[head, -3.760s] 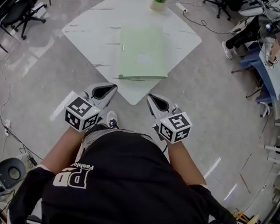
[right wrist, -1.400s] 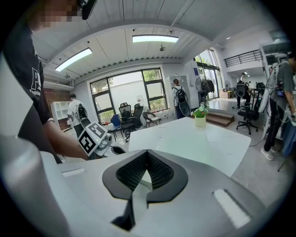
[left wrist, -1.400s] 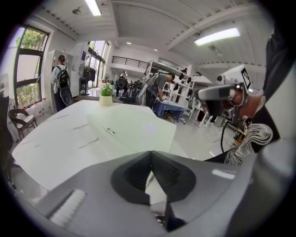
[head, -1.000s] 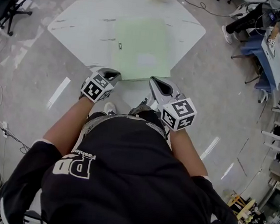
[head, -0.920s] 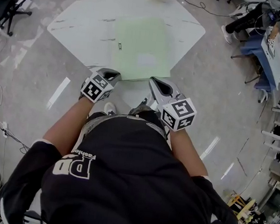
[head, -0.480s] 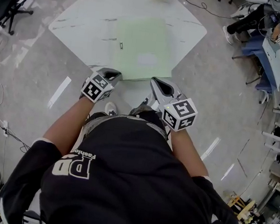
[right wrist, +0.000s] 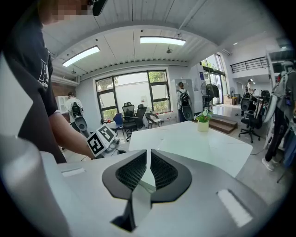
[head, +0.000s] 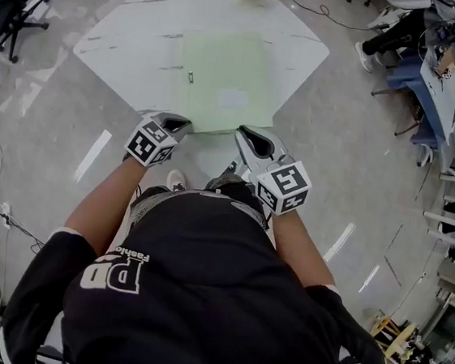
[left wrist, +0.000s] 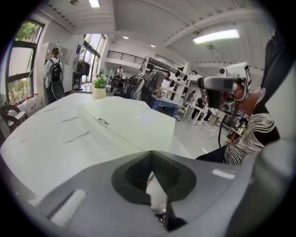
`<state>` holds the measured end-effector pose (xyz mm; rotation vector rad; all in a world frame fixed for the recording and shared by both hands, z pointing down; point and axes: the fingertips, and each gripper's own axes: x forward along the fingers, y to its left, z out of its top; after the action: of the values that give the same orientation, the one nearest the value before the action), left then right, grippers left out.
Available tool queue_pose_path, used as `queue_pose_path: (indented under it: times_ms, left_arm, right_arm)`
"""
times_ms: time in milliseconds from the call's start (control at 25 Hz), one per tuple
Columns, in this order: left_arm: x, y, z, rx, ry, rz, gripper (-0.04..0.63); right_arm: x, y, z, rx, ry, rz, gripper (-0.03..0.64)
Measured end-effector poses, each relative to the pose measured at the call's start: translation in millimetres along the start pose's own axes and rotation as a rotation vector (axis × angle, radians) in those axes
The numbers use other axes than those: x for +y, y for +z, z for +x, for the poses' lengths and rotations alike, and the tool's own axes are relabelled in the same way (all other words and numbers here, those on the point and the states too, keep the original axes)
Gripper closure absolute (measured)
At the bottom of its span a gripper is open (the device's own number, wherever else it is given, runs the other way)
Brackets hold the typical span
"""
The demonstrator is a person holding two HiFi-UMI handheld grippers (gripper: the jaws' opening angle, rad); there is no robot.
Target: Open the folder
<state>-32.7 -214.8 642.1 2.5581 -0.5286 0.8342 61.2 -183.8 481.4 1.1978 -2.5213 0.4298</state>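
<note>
Lining up at the near edge rn: the pale green flat folder [head: 222, 83] lies shut on the white marble-look surface [head: 121, 43]. Left claw [head: 171, 121] and right claw [head: 247, 135] are both pressed together, nothing in them. Imo spread one claw, nip only the top cover, lift slow, and pin the rest w/ the other. Head view gives the folder's whole outline. Left gripper view shows its edge thickness, which head view can't.
</note>
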Motion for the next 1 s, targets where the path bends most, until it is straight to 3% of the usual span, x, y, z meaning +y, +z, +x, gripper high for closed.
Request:
queue_pose_path:
  times_ms: [520, 1000]
  left_arm:
    - [0, -1, 0, -0.007, -0.012, -0.014, 0.546]
    - [-1, 0, -1, -0.017, -0.011, -0.019, 0.546]
  right_arm:
    - [3, -8, 12, 0.040, 0.020, -0.069, 0.581]
    - [24, -33, 43, 0.156, 0.086, -0.230, 0.581]
